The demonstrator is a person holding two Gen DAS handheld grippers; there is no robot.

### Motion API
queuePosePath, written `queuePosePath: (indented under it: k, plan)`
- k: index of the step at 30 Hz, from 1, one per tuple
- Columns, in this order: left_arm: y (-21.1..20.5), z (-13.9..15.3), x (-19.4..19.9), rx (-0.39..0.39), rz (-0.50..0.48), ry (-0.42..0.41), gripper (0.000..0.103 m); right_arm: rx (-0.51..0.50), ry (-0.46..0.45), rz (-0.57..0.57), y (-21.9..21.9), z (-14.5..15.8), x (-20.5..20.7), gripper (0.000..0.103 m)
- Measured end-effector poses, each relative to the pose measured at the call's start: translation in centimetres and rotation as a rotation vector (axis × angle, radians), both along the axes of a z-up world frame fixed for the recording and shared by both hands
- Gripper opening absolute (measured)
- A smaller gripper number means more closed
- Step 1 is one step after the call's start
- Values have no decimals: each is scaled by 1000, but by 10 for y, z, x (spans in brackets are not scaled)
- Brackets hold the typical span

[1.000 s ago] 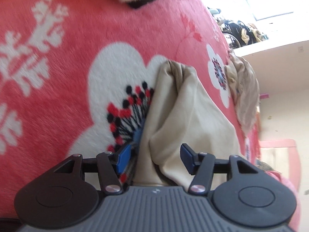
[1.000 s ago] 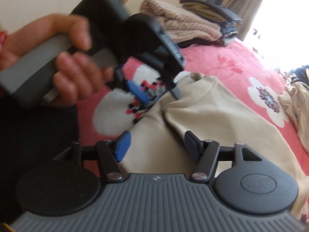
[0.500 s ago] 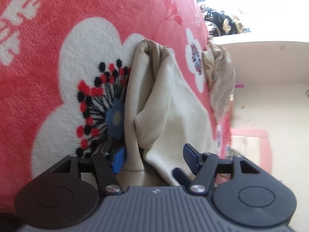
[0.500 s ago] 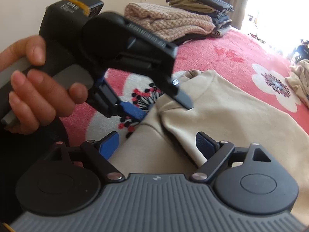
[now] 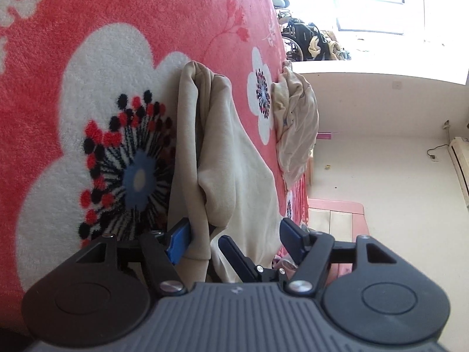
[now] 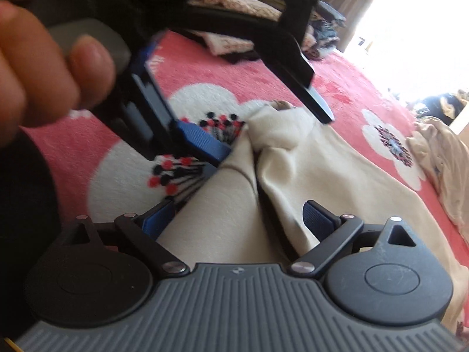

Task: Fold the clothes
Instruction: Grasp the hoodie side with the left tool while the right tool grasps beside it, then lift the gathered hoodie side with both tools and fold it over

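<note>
While both jaws gape over the beige sweatshirt (image 6: 337, 176), right widening: crumpled garment (image 5: 296, 129) beyond, clothes stack (image 6: 234, 3) behind.

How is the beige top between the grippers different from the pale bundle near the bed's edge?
The beige top lies spread out on the blanket, partly folded over itself; the bundle sits crumpled in a heap. The top takes up far more of the picture. Both are light, plain cloth on the same blanket.
</note>
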State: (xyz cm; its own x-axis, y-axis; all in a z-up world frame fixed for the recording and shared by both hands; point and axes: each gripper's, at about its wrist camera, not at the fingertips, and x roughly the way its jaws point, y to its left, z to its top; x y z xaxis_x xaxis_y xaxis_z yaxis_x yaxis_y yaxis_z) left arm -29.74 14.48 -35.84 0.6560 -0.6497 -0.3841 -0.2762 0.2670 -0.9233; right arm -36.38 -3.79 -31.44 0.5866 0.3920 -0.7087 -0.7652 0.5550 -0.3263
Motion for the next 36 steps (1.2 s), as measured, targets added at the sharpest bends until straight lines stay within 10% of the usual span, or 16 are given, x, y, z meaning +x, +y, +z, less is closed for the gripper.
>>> queuePosePath:
  k: [10, 17, 23, 36]
  plan:
    - [-11, 13, 22, 239, 26, 26, 65, -48, -11, -113, -11, -2, 9, 20]
    - [-8, 0, 71, 338, -1, 73, 58, -14, -2, -113, -16, 0, 18, 16]
    - [-15, 10, 81, 399, 32, 87, 18, 44, 59, -120, -20, 6, 30, 15]
    - [-87, 115, 91, 566, 50, -87, 14, 383, 159, -291, -90, 66, 60, 12]
